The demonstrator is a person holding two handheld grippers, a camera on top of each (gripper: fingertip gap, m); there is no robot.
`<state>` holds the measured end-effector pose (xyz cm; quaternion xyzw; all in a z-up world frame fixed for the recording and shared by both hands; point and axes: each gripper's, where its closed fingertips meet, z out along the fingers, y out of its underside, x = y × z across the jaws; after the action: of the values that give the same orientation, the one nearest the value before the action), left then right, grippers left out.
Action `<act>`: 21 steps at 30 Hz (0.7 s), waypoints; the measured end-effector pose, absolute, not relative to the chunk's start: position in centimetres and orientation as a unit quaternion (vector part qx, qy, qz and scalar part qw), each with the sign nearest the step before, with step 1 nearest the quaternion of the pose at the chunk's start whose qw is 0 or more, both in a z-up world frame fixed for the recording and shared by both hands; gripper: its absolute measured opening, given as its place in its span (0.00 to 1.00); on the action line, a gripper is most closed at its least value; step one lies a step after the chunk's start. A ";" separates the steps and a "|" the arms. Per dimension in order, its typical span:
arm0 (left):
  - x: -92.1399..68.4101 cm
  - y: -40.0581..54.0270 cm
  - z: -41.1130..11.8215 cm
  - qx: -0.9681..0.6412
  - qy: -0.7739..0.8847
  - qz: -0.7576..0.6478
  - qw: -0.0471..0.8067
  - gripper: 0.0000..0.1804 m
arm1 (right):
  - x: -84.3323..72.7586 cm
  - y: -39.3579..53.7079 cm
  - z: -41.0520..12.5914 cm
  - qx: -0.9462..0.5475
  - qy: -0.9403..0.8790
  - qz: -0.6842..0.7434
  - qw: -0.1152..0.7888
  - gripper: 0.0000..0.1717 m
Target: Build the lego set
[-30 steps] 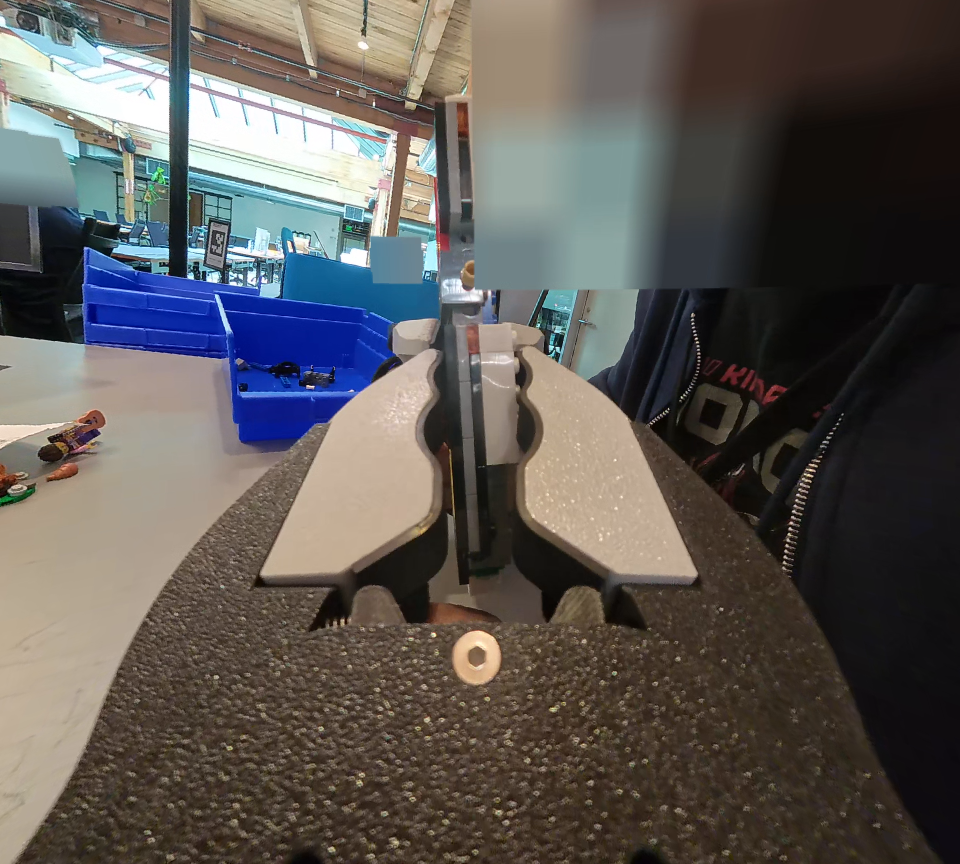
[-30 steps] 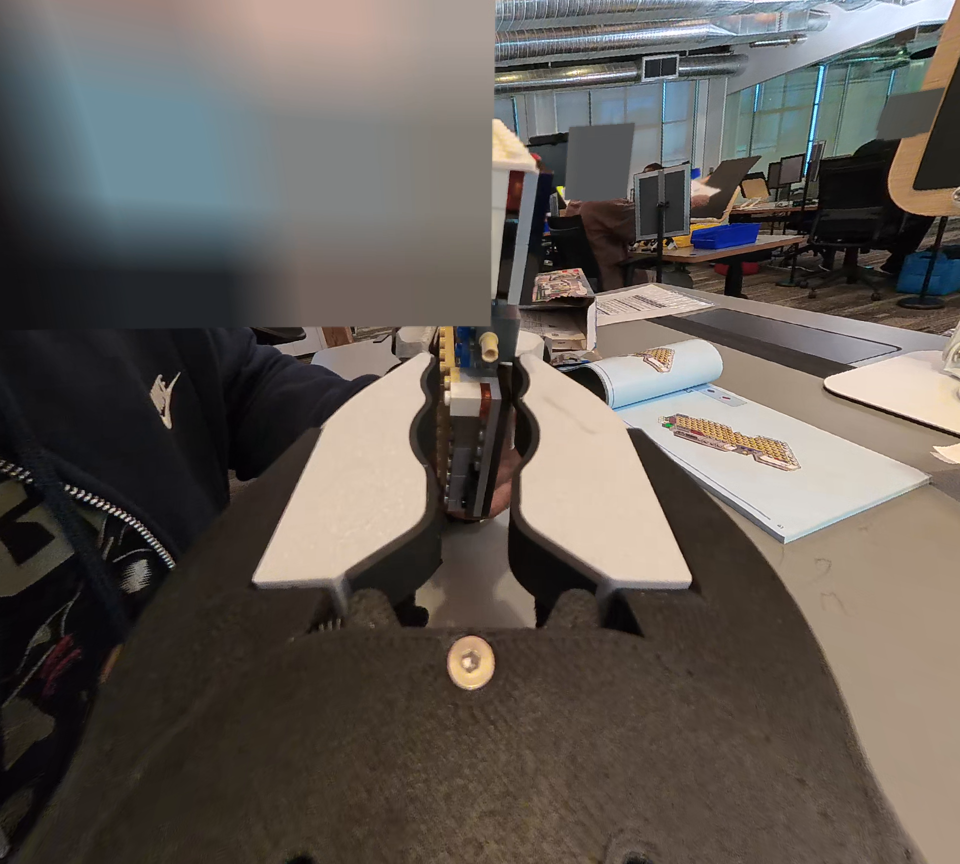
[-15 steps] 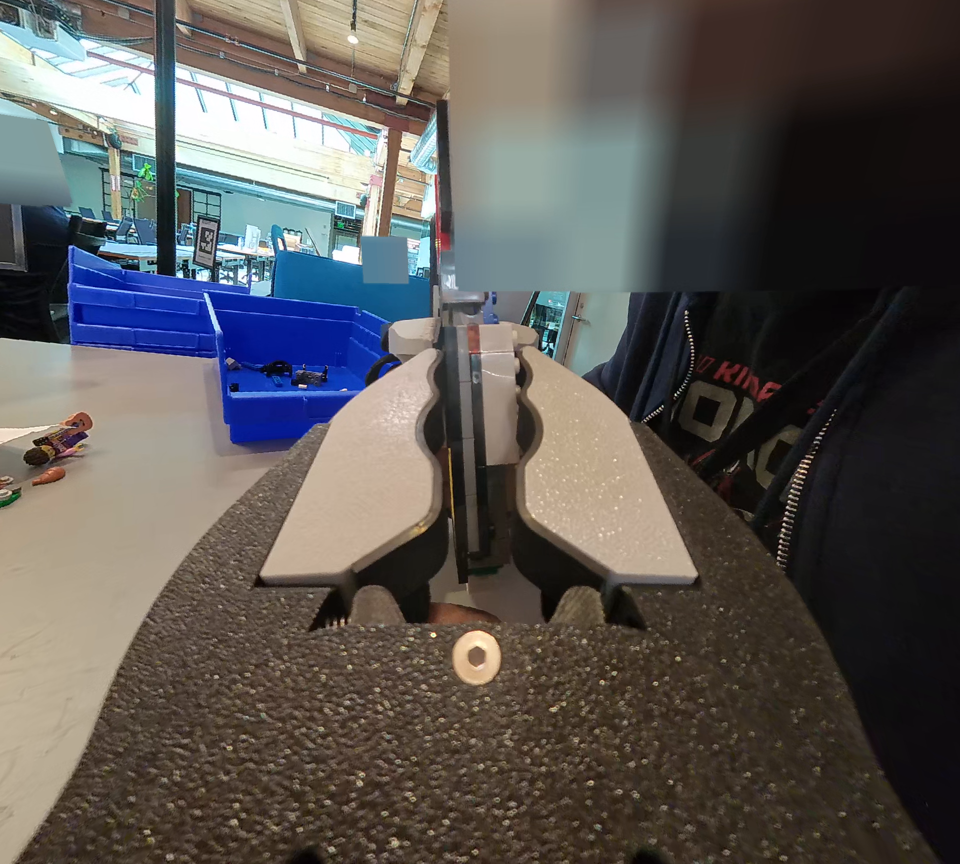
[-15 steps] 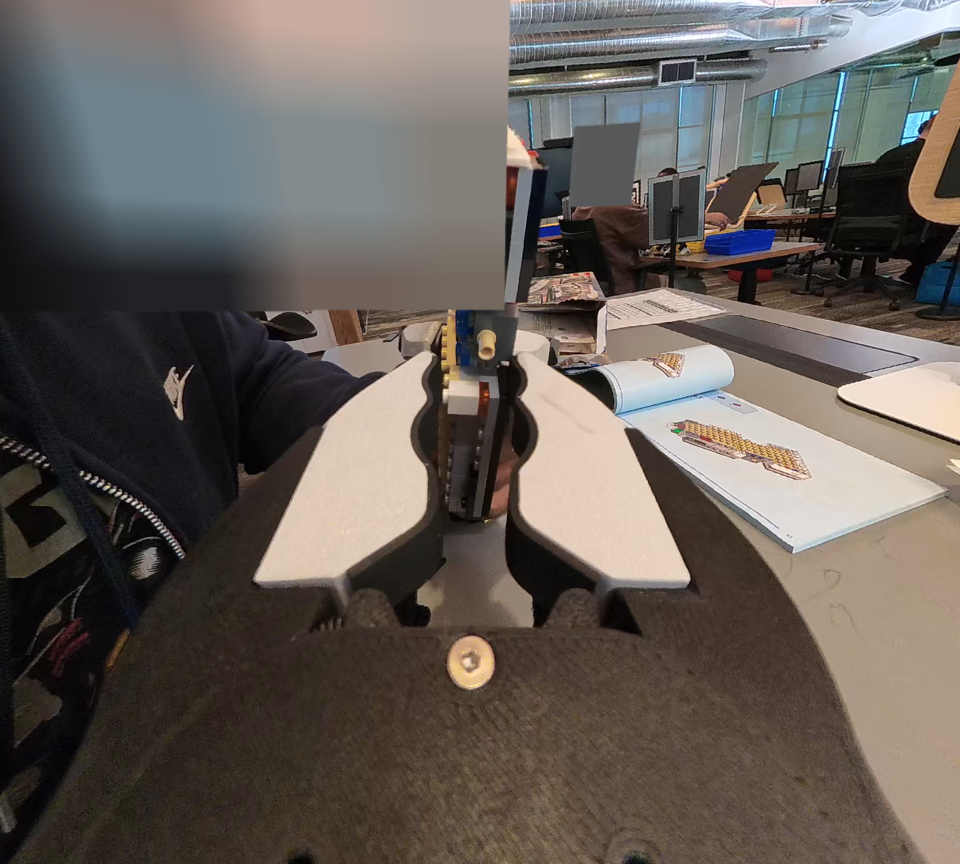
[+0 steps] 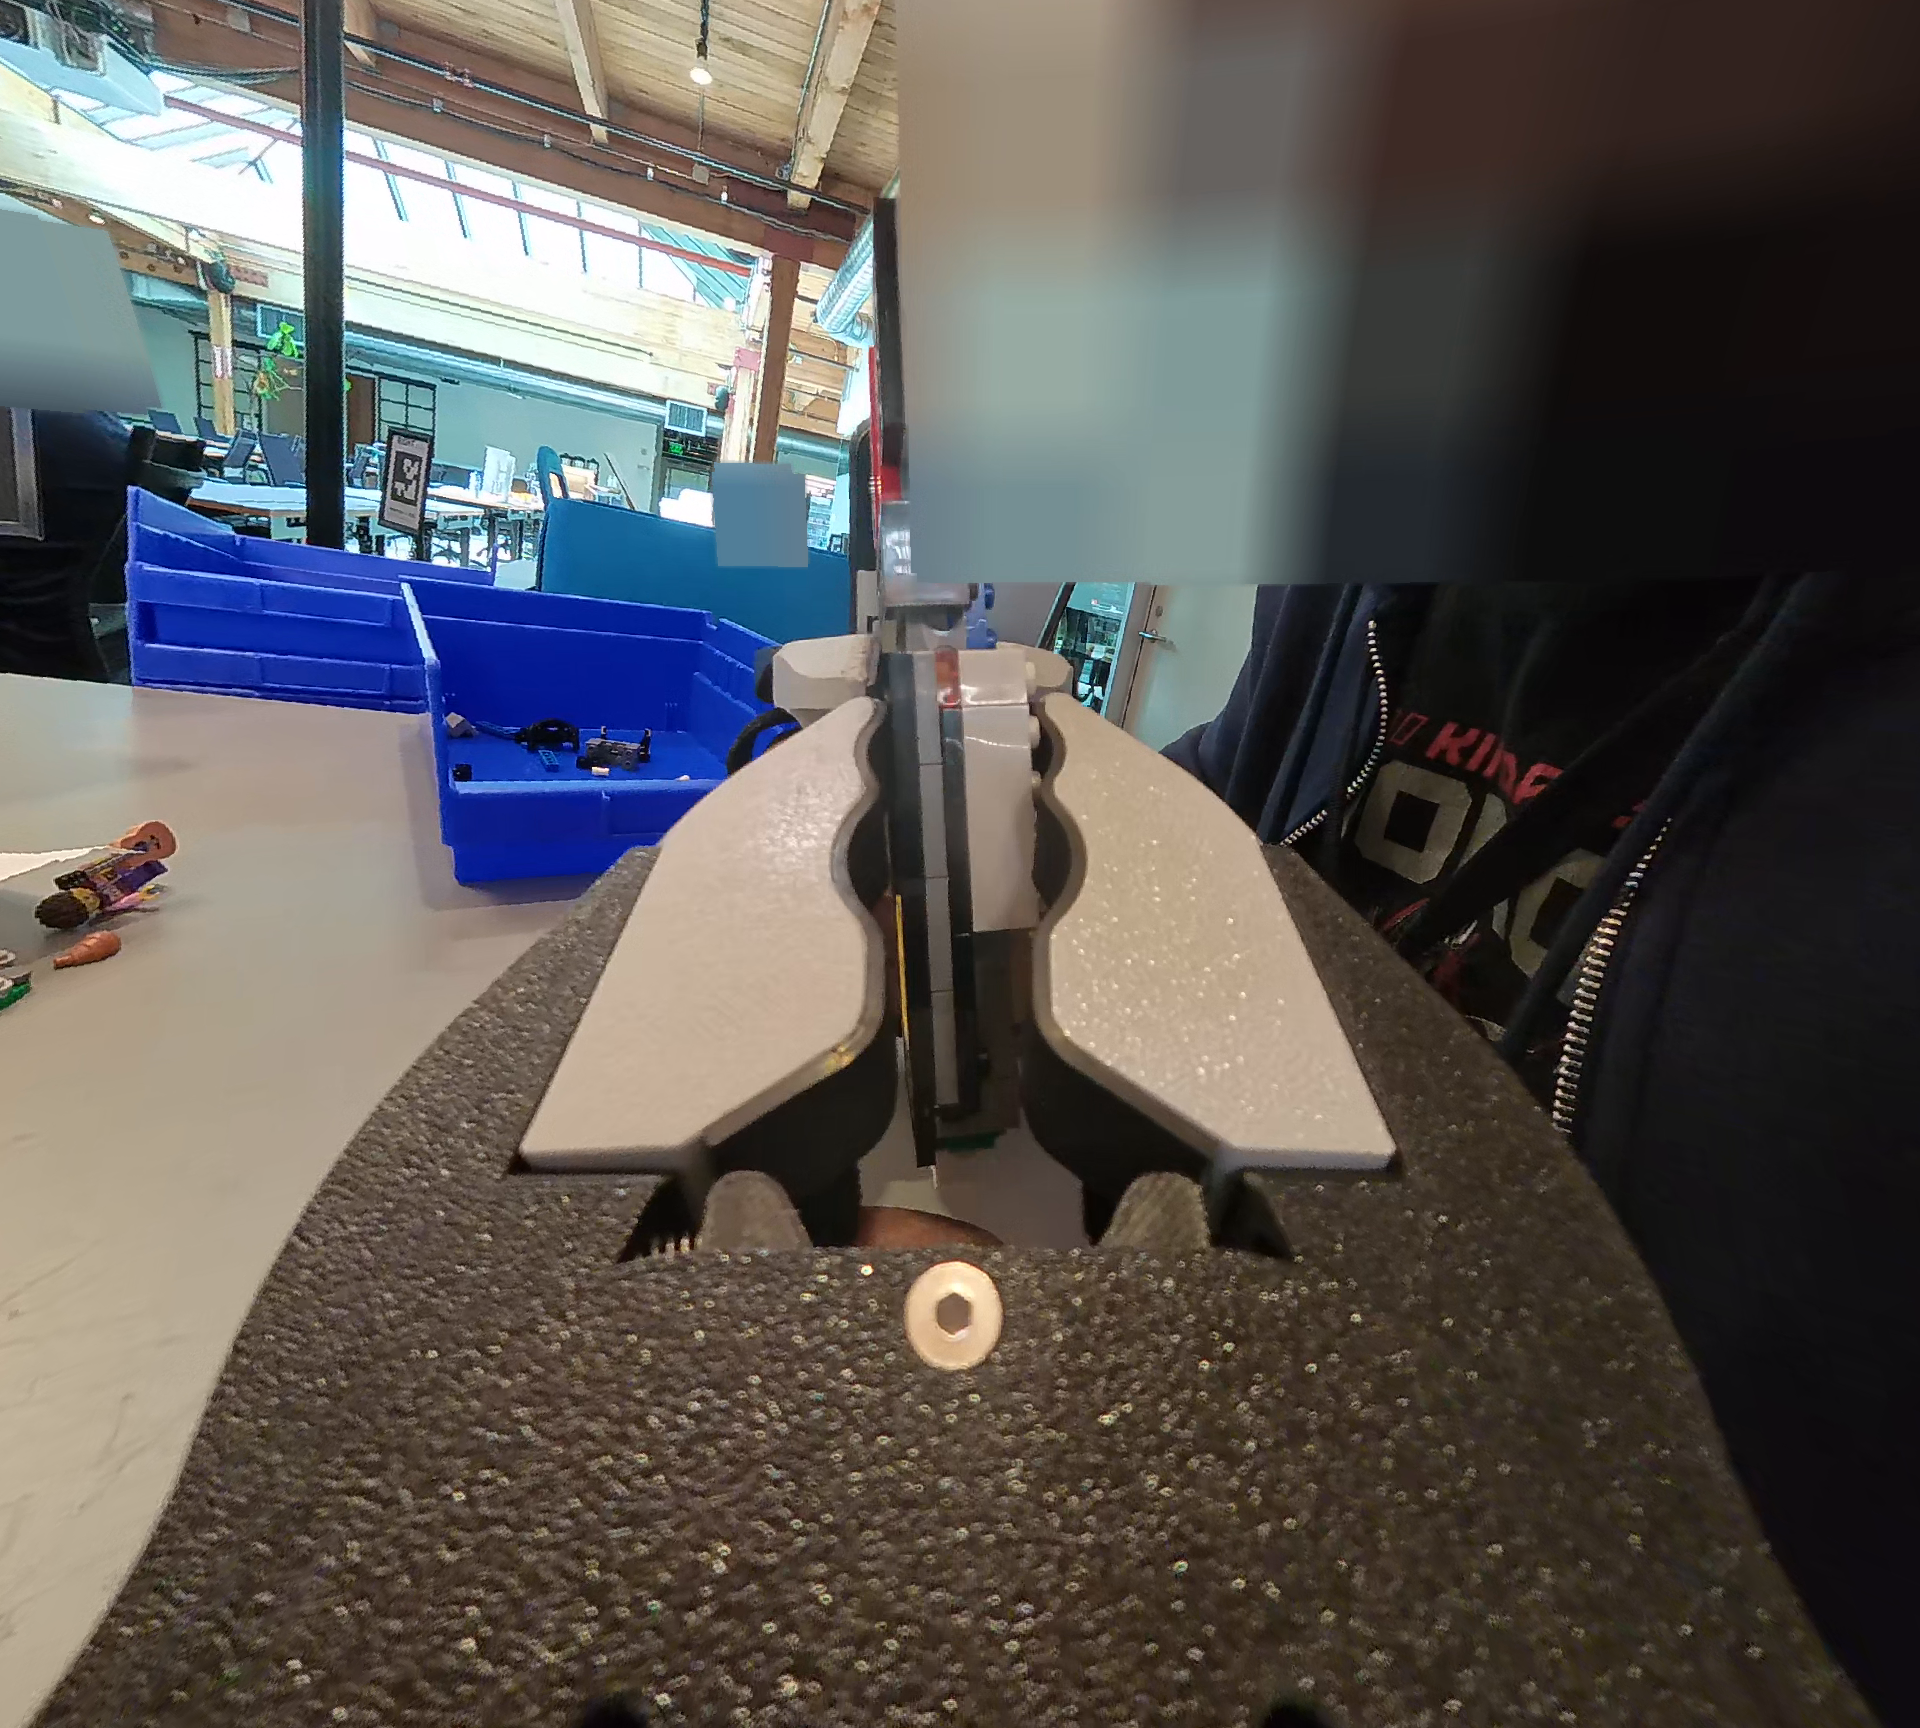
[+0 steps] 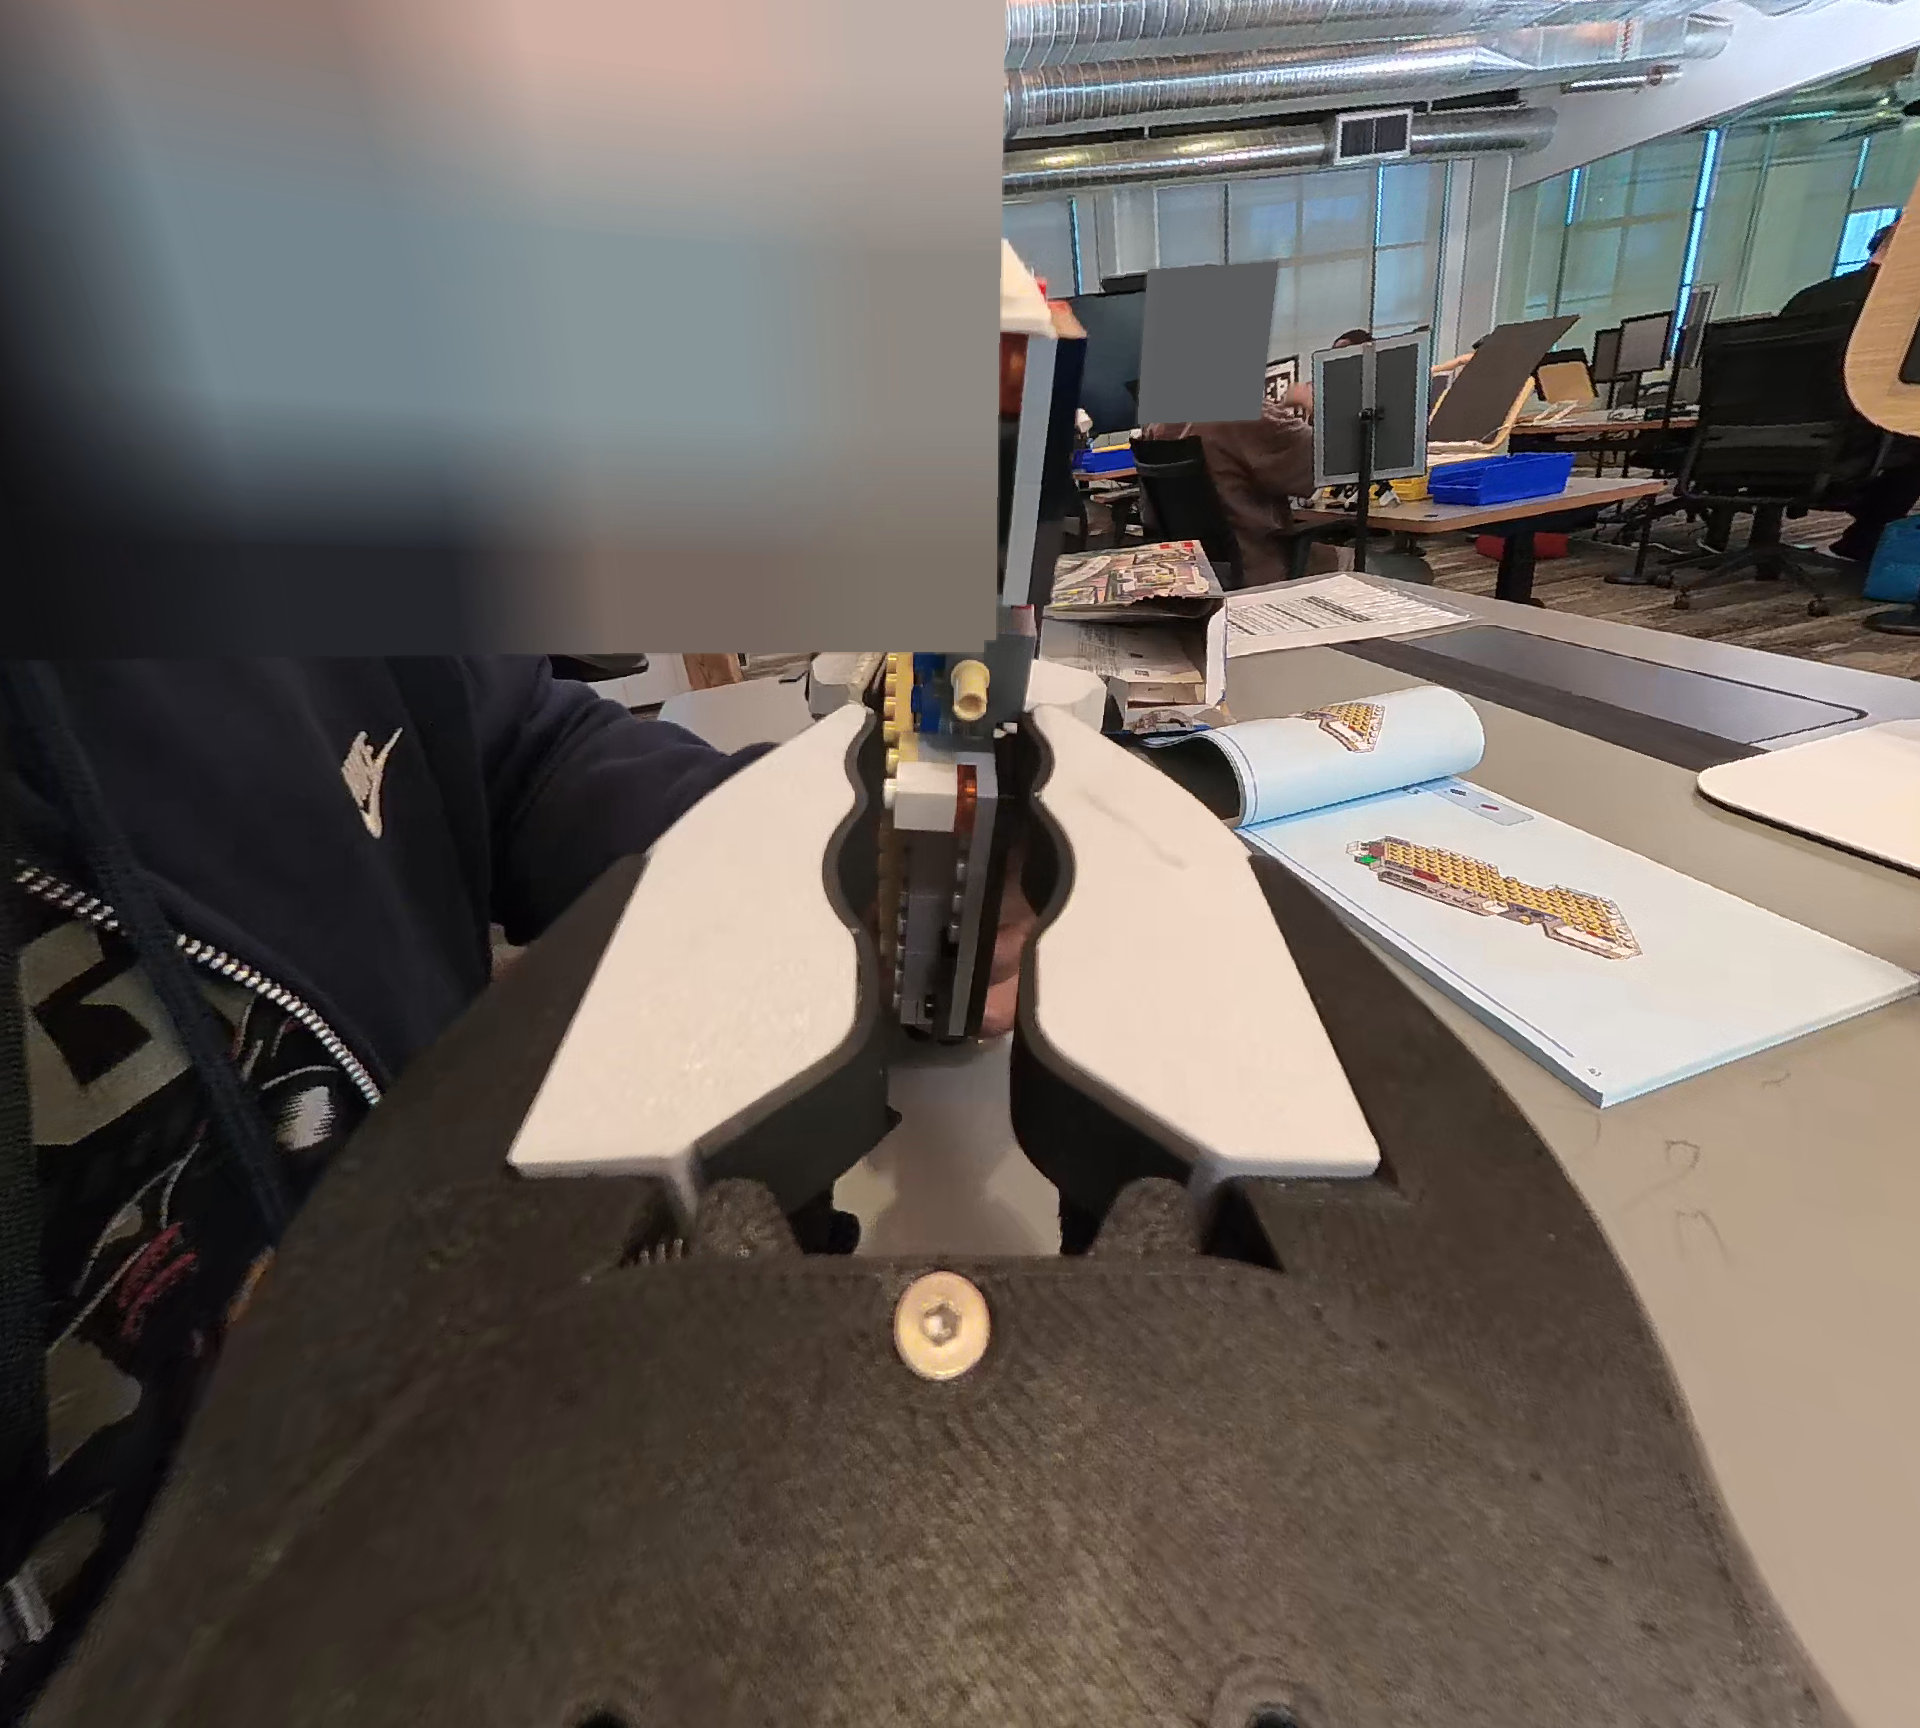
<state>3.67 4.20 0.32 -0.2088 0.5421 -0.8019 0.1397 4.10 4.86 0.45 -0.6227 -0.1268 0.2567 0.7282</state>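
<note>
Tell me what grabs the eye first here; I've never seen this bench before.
A flat toy-brick model, grey, black and tan, stands on edge, clamped in both the left tongs and the right tongs. Left of it sit blue bins on the grey table. To the right, an open light-blue booklet lies flat.

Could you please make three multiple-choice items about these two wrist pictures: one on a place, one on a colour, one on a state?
1. Where does the open light-blue instruction booklet lie?
A. inside a bin
B. flat on the grey table
C. on the floor

2. What colour is the plastic bin holding small parts?
A. blue
B. red
C. green

3. How does the left gripper stand?
A. wide open, nothing in it
B. shut on the grey and black toy-brick assembly
C. resting on the table

Answers: 1 B, its pages spread on the tabletop; 2 A, its walls are blue; 3 B, both fingers press the bricks.
</note>
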 end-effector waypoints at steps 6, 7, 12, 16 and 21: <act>4.1 4.5 0.3 -0.224 0.539 -0.799 0.140 0.13 | 4.7 5.1 0.4 -0.631 -0.112 0.239 0.730 0.18; 4.2 4.5 0.3 -0.227 0.540 -0.798 0.143 0.13 | 4.9 5.2 0.4 -0.632 -0.108 0.234 0.730 0.19; 4.6 4.7 -0.1 -0.240 0.558 -0.778 0.159 0.13 | 5.7 5.0 0.3 -0.644 -0.112 0.208 0.727 0.24; 4.9 4.9 -0.8 -0.243 0.601 -0.736 0.194 0.13 | 6.9 4.9 -0.6 -0.674 -0.125 0.150 0.713 0.27; 5.3 5.0 -1.4 -0.256 0.620 -0.714 0.202 0.13 | 6.8 5.1 -1.1 -0.684 -0.131 0.154 0.701 0.28</act>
<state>5.28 4.97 -1.36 -0.2556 0.6202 -0.7136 0.2021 6.76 5.08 -1.08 -0.6842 -0.1311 0.1544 0.7006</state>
